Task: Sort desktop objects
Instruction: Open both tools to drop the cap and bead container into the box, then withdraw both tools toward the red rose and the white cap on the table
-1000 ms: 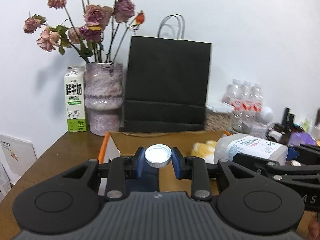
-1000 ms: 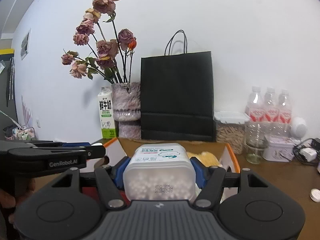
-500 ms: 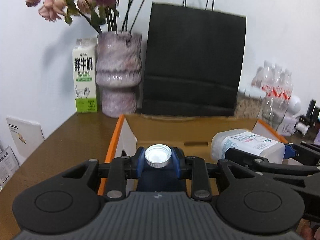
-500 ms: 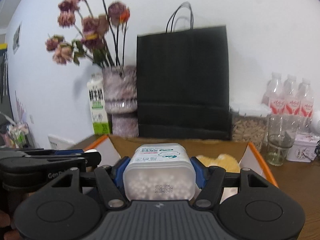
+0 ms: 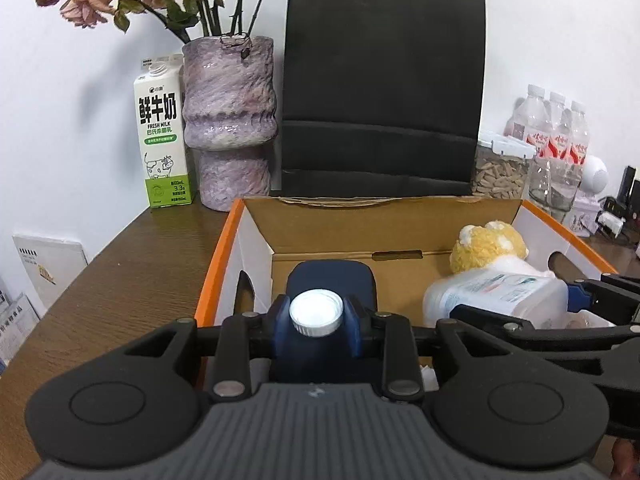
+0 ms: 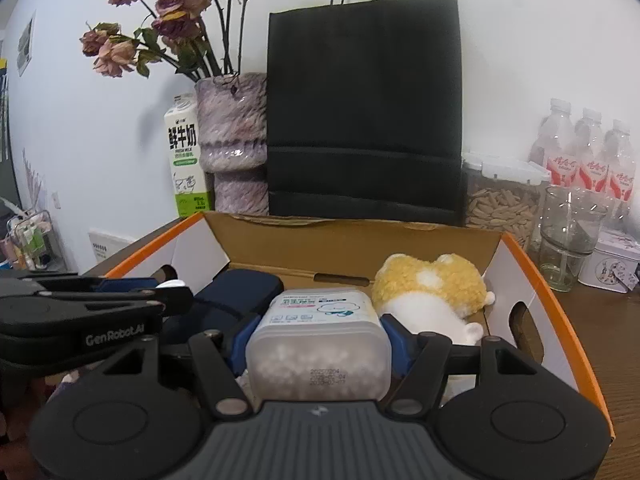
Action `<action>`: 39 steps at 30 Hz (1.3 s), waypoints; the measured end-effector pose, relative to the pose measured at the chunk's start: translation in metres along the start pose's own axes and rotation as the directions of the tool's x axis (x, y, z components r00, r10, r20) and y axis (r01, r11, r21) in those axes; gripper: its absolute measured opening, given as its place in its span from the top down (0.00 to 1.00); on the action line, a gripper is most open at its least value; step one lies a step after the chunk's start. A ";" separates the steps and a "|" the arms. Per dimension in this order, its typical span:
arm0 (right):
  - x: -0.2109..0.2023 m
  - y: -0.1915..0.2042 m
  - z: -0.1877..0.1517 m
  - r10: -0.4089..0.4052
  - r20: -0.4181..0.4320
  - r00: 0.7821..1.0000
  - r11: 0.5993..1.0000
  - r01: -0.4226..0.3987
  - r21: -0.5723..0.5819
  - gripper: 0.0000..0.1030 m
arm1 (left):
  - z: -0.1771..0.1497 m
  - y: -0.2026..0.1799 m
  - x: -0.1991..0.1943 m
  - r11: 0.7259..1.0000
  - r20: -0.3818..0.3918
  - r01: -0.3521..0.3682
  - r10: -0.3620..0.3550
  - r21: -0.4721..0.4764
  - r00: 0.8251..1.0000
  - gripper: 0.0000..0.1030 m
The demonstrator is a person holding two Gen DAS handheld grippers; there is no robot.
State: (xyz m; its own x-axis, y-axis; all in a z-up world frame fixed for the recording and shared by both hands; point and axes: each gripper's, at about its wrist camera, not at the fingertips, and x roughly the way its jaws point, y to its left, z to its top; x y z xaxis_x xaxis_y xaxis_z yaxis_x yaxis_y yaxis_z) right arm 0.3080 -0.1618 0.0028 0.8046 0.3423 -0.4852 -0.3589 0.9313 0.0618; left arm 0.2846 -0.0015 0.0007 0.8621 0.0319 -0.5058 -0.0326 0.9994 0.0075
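My left gripper (image 5: 316, 316) is shut on a dark blue bottle (image 5: 332, 284) with a white cap (image 5: 316, 313), held low inside the orange-edged cardboard box (image 5: 218, 256) at its left side. My right gripper (image 6: 318, 334) is shut on a clear plastic tub of white pellets (image 6: 318, 340), inside the same box (image 6: 552, 280) in the middle. A yellow and white plush toy (image 6: 430, 292) lies in the box at the right, just beyond the tub. The tub (image 5: 496, 296) and the plush (image 5: 486, 246) also show in the left wrist view.
Behind the box stand a black paper bag (image 5: 382, 92), a purple vase of dried roses (image 5: 230, 120) and a milk carton (image 5: 164, 140). At the right are a jar of seeds (image 6: 500, 200), a glass (image 6: 566, 236), water bottles (image 6: 588, 152) and a small tin (image 6: 612, 262).
Both grippers have moved forward and down into the box, each still holding its object. The plush now shows fully beside the tub.
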 end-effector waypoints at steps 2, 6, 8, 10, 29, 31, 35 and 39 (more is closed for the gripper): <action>-0.003 0.000 0.000 -0.005 0.002 1.000 1.000 0.005 -0.002 0.30 | 0.000 -0.001 -0.004 1.000 0.014 -0.020 0.020 0.019 1.000 0.53; -0.012 -0.003 0.003 -0.053 0.031 0.998 0.999 0.054 -0.006 0.07 | 0.004 0.003 -0.013 0.998 0.055 -0.061 0.060 0.020 0.997 0.12; -0.017 -0.009 0.004 -0.040 0.034 0.999 0.999 0.039 0.022 0.00 | 0.006 0.006 -0.017 0.996 0.073 -0.086 0.086 0.006 0.994 0.00; -0.020 -0.013 0.006 -0.038 0.038 0.999 0.999 0.037 0.028 0.00 | 0.008 0.008 -0.019 0.997 0.079 -0.078 0.077 0.003 0.994 0.00; -0.038 -0.010 0.005 -0.028 0.046 0.999 1.000 0.028 0.004 0.00 | 0.003 0.008 -0.042 0.998 0.115 -0.063 0.061 0.016 0.991 0.00; -0.044 -0.010 0.003 -0.024 0.056 0.998 1.000 0.024 0.005 0.00 | 0.000 0.010 -0.048 0.998 0.127 -0.066 0.063 0.019 0.990 0.00; -0.061 -0.009 -0.002 -0.022 0.075 0.997 1.000 0.023 -0.007 0.00 | -0.008 0.014 -0.061 0.998 0.148 -0.060 0.057 0.017 0.987 0.00; -0.077 -0.008 -0.010 -0.018 0.090 0.996 1.000 0.019 -0.012 0.00 | -0.019 0.019 -0.072 0.999 0.156 -0.046 0.044 0.009 0.987 0.00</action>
State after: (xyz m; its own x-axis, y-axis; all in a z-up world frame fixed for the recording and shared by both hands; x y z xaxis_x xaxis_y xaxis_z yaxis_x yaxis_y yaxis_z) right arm 0.2440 -0.1966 0.0314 0.8500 0.3356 -0.4060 -0.3493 0.9360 0.0424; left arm 0.2127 0.0152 0.0209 0.9281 0.0771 -0.3642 -0.0676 0.9970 0.0388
